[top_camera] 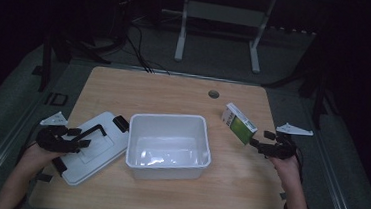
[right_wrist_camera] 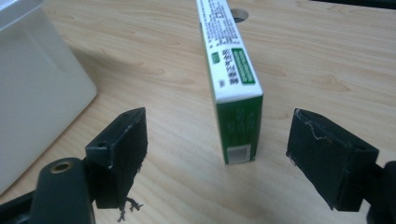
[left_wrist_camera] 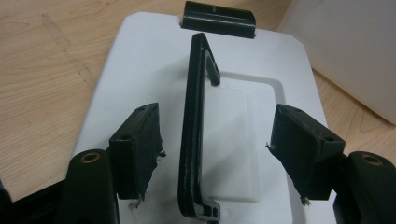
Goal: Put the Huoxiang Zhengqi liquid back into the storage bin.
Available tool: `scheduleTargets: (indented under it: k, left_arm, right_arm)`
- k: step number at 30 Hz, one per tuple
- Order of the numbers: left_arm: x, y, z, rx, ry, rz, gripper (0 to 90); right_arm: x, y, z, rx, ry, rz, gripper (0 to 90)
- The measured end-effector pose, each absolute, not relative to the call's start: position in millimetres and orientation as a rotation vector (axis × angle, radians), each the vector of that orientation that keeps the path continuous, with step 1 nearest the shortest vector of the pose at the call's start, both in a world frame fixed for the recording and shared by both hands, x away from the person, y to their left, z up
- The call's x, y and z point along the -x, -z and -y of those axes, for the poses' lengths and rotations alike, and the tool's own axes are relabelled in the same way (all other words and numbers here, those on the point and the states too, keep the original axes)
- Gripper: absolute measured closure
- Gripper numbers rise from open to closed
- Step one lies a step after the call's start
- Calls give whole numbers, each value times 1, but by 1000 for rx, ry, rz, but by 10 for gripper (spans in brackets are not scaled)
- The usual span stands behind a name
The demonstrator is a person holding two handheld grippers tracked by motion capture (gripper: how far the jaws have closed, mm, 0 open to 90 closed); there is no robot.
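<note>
on wooden table [top_camera: 174, 91], left tongs [left_wrist_camera: 215, 140] open astride lid handle [left_wrist_camera: 192, 126], right tongs [right_wrist_camera: 217, 149] open flanking green box [right_wrist_camera: 233, 88]

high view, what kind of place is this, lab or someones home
Probably a lab or recording workspace, not a home: a bare wooden table with a cable hole, cables trailing across the floor, and a metal stand frame behind it.

Both grippers were black: the left gripper [top_camera: 83, 137] and right gripper [top_camera: 255, 143] carried frayed jaw pads, brass-ringed screw holes, and grey triangular plates.
</note>
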State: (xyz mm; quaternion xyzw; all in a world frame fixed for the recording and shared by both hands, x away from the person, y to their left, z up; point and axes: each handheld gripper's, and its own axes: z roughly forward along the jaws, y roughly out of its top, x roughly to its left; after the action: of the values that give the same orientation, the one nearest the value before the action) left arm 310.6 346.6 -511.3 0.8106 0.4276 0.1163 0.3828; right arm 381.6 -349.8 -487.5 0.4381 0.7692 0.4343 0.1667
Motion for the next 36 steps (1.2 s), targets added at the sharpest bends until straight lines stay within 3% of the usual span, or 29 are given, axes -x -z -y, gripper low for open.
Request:
scheduleTargets:
  k: [15,27,36]
  left_arm:
    - [-311,512,-346,-2086,-295,-1084,332]
    - [-311,513,-346,-2089,-296,-1080,332]
    - [-311,514,-347,-2091,-298,-1074,331]
  right_arm:
    - [-417,490,334,-1227,-1152,-2252,221]
    - [-437,489,319,-1221,-1075,-2320,391]
    - [-455,488,306,-1205,-966,-2419,446]
